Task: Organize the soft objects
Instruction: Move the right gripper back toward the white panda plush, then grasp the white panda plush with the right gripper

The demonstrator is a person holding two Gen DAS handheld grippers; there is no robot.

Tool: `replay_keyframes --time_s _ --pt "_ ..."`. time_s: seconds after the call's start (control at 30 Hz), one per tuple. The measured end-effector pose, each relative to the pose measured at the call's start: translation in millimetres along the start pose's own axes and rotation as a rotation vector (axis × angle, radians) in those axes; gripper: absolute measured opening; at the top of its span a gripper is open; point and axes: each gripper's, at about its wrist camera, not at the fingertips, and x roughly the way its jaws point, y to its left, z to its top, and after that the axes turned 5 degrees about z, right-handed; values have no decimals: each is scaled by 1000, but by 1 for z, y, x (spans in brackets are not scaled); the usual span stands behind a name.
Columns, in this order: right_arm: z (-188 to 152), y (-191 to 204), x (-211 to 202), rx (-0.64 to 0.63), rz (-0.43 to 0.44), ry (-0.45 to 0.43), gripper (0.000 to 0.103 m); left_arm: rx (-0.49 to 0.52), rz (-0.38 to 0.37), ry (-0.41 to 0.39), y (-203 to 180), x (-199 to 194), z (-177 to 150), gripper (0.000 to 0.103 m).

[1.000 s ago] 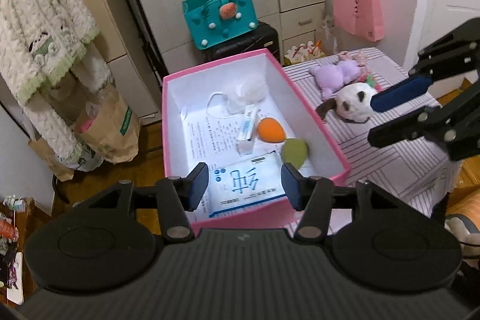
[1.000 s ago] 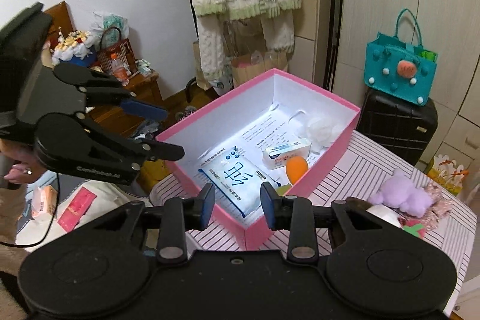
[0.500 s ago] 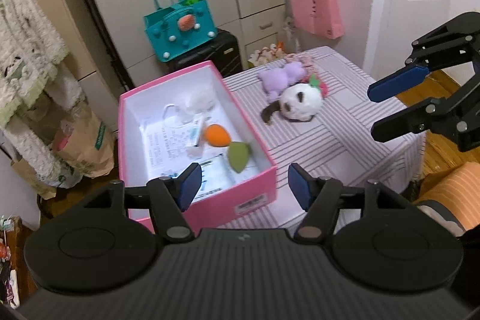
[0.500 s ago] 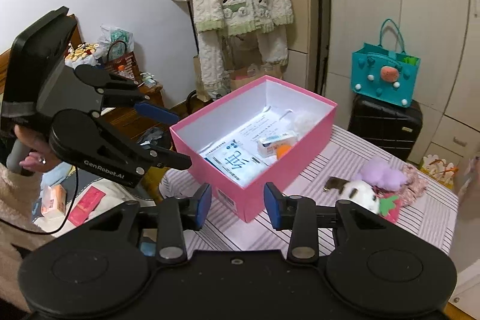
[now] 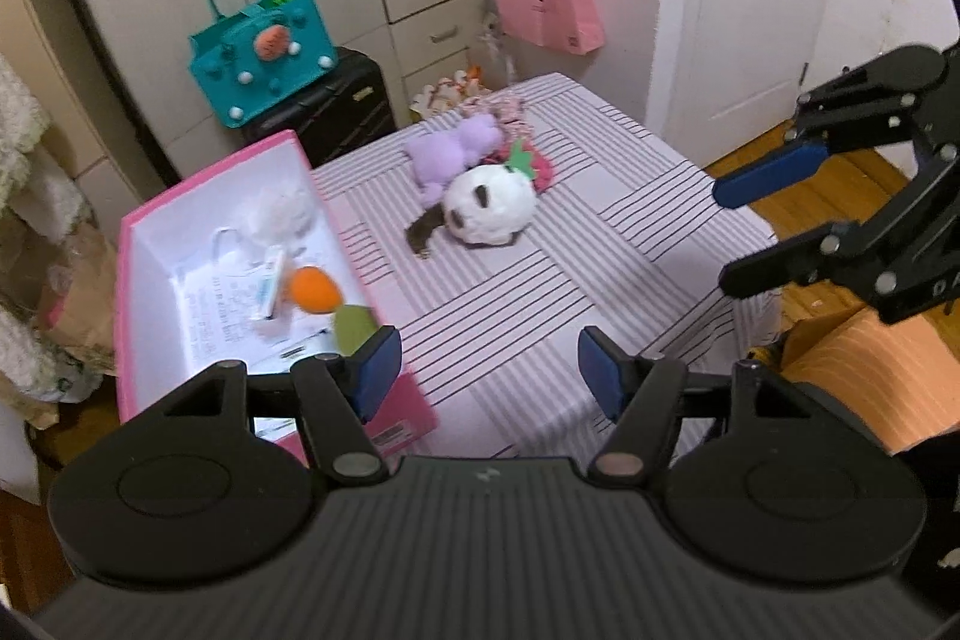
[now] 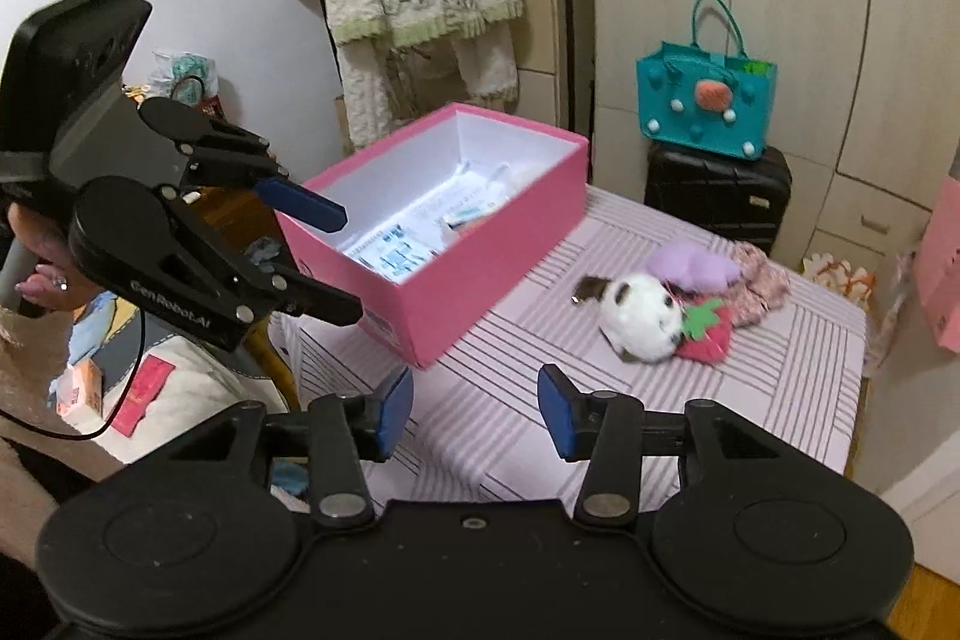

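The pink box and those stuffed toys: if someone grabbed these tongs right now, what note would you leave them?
Left tongs: open, empty, over the striped table.
Right tongs: open, empty, short of the toys.
Pink box: holds an orange sponge, a green sponge, a white puff and packets.
Still out on the table: panda plush, purple plush, strawberry plush.
Left to do, probably: move those three into the box.

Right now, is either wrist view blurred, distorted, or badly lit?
Left wrist view: slight motion smear on the pink box contents and cupboards; the panda plush stays readable. Right wrist view: sharper, with dark fisheye corners and bowed cupboard lines. Both have even indoor light and no harsh glare.
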Motion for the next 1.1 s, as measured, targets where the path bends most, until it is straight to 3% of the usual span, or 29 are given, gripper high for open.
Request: replay_keyframes --time_s 0.33,0.43,0.7,0.97,1.1 --pt "-15 -48 25 26 27 12 56 -60 -78 -7 -7 47 18 64" --pt "-17 -59 35 7 22 -3 63 -75 -80 -26 -11 59 23 64" --pt "-28 -91 73 9 21 -55 63 -178 -120 -39 -15 104 34 64" --pt "-35 -121 125 27 -24 -101 65 -244 -31 -58 -15 154 51 64" --pt "-33 -132 140 31 -60 -123 74 -252 6 -42 -13 177 59 64"
